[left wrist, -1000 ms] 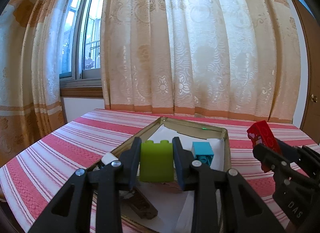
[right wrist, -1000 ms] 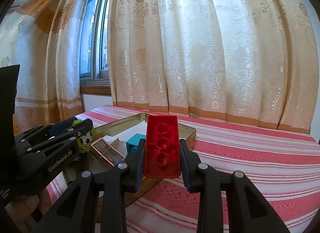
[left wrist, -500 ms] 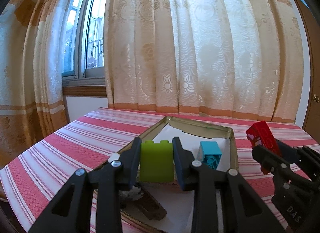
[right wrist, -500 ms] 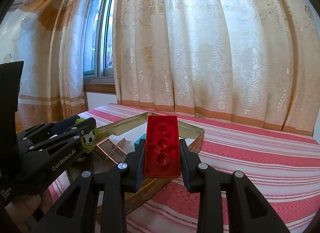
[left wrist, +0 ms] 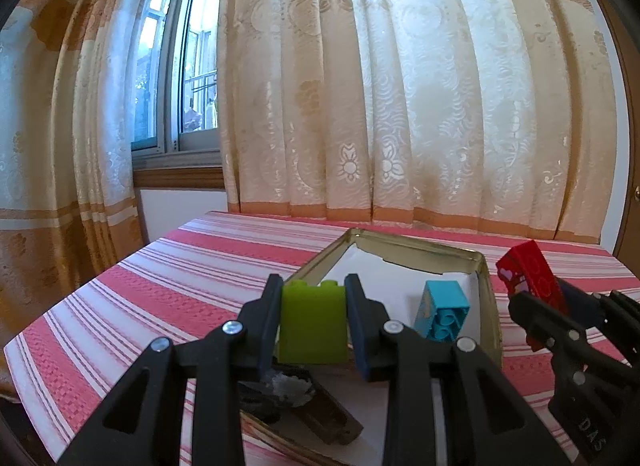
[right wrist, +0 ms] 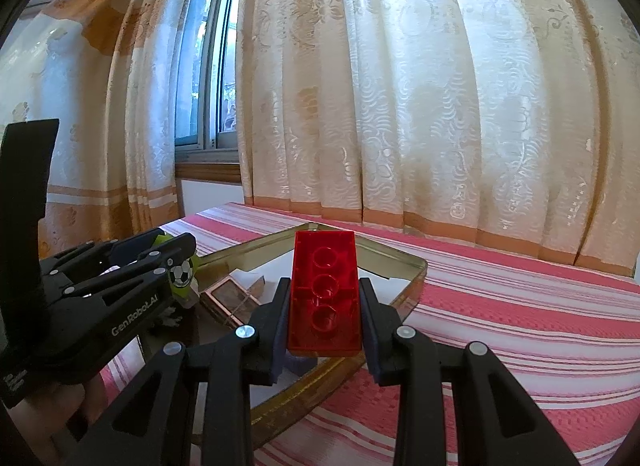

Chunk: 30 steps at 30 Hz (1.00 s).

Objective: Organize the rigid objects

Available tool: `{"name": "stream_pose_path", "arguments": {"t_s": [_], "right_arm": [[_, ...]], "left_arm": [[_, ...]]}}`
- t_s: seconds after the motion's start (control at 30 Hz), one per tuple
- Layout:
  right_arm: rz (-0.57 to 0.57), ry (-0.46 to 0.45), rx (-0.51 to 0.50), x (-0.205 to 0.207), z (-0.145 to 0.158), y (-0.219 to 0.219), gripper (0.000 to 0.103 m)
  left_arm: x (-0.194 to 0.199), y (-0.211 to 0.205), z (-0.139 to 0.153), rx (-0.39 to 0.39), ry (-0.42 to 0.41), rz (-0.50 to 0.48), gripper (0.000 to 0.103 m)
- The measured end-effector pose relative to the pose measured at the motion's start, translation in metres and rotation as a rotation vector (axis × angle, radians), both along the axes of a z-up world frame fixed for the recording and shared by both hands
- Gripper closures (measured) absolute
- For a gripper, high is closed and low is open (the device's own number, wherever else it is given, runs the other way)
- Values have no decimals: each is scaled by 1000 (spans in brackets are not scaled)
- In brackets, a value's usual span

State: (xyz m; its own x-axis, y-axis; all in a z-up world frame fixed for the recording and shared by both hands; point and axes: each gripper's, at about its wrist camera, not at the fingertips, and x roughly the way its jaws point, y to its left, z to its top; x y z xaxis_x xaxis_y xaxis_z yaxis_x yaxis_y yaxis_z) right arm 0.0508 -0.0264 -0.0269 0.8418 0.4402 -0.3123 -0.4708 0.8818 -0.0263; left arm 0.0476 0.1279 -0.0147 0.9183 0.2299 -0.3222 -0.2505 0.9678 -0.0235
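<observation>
Left wrist: left gripper [left wrist: 313,316] clamps studded green brick [left wrist: 312,322]; right gripper [right wrist: 325,316] clamps glossy red brick [right wrist: 324,292].

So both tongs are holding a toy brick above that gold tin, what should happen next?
Probably lower the left tongs and let the green brick go inside the tin. It already hangs over the tin's white lining, beside the blue brick lying there. The right tongs grip the red brick nearer the rim, so that could follow.
</observation>
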Motion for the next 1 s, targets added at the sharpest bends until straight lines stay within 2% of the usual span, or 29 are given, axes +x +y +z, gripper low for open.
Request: {"name": "stream_pose_path", "arguments": {"t_s": [0.27,0.5,0.8,1.0], "right_arm": [[20,10,-12,5,-1,13,69],[45,32,-29,14,-2,26,69],[52,127,-42,46,-4,39,69],[68,199,-64,68,-6,48,68]], "left_arm": [[9,9,-2,-12,42,3,73],[19,10,-4,7,89,-2,73],[42,13,-9,46,159,-11,73],[60,13,-17,41,236,-48,73]]}}
